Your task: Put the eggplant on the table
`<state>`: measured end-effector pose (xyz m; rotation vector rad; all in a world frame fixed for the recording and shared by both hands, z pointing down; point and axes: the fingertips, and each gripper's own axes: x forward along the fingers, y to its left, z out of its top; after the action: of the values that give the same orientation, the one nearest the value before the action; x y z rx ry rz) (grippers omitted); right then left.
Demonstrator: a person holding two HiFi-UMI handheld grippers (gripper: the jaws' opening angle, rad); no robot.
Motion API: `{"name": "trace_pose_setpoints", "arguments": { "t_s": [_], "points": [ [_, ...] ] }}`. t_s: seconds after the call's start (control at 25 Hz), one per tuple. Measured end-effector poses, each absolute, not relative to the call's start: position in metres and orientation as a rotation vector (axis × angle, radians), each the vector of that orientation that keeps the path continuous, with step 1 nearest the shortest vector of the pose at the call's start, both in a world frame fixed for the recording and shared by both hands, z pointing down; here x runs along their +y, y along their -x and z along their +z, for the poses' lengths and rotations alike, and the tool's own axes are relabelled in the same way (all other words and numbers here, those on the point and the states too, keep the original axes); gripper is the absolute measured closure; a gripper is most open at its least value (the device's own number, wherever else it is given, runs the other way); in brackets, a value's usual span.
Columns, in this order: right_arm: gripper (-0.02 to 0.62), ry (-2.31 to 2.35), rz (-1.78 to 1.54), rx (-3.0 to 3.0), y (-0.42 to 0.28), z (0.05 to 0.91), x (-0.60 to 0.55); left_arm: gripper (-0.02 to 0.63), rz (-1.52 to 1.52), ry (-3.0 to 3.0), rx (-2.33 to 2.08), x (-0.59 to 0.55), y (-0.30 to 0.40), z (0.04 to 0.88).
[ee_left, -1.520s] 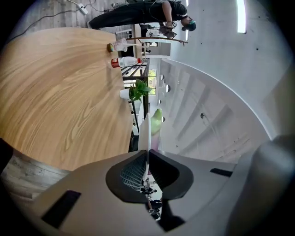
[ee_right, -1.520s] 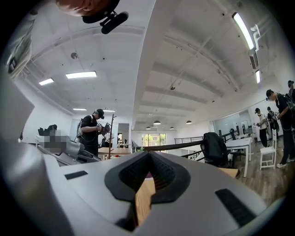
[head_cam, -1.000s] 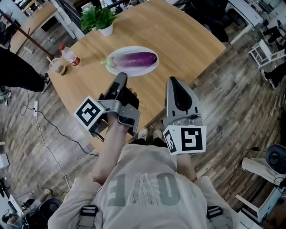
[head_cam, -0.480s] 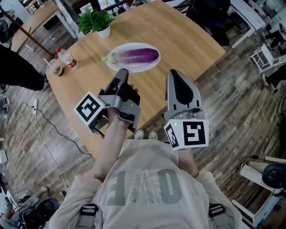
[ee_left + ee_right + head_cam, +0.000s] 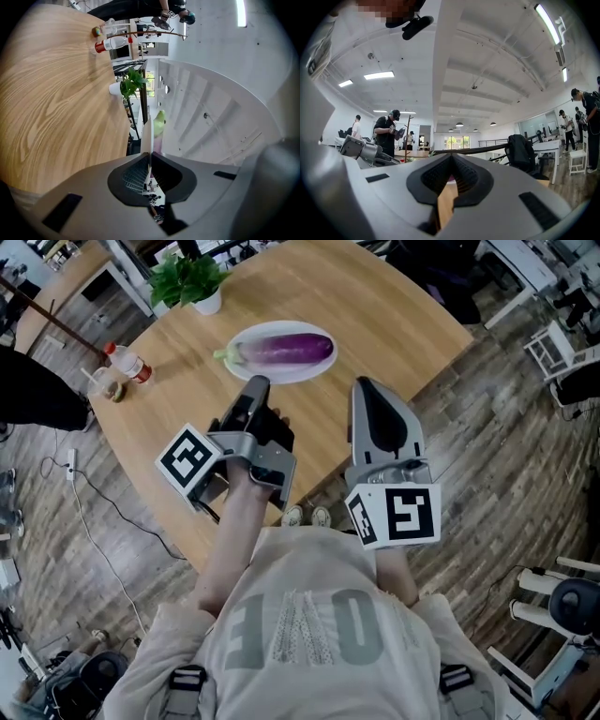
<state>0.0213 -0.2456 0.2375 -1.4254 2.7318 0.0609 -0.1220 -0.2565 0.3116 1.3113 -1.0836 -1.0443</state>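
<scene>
head view steeply down on table (image 5: 394,324); gripper views level across it.

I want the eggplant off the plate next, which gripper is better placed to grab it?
Probably left. The left gripper sits at the near rim of the plate, close to the eggplant; the right gripper points past the plate's right side. Both are shut, so it must open first.

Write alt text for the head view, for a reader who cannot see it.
A purple eggplant lies on a white plate on a wooden table. The person's left tongs and right tongs, both shut and empty, hover short of the plate. A potted plant and a bottle stand farther left.
</scene>
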Motion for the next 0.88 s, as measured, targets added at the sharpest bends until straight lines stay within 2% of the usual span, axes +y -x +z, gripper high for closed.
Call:
{"name": "trace_pose_setpoints", "arguments": {
  "t_s": [0.88],
  "points": [
    [0.576, 1.516, -0.049, 2.821, -0.01, 0.283, -0.243, 0.586, -0.975, -1.302, -1.039, -0.277, 0.133, 0.394]
  ]
}}
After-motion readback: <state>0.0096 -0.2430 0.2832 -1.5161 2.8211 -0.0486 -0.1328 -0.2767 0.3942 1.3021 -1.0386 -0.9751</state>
